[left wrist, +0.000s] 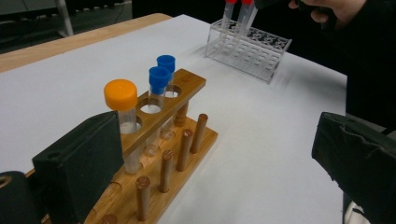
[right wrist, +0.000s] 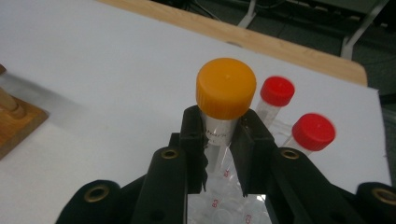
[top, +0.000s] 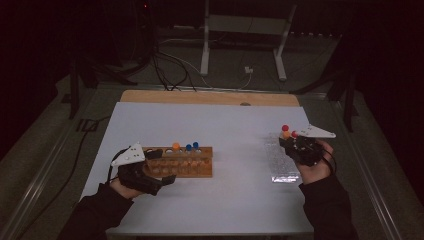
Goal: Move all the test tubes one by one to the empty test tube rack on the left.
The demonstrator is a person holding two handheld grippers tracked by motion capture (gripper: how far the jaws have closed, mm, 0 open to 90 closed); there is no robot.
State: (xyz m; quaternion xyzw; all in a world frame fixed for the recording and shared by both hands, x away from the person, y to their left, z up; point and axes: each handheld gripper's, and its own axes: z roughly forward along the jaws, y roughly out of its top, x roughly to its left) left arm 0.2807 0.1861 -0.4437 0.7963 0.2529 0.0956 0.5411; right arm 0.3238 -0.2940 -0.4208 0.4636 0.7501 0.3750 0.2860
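Right hand-held gripper (right wrist: 219, 154): jaws closed on an orange-capped tube (right wrist: 223, 105), gripped just under the cap, above the clear rack (top: 284, 159) at 3 o'clock on the tabletop (top: 230, 130). Two red-capped tubes (right wrist: 299, 116) stand just beyond. Left hand-held gripper (left wrist: 210, 163): jaws wide apart, holding nothing, at the wooden rack (left wrist: 163, 154), 9 o'clock. Tube likely light, stiff, slick plastic; hold below the cap.

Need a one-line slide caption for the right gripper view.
Right hand-held gripper clamps an orange-capped tube above the clear rack, beside two red-capped tubes.
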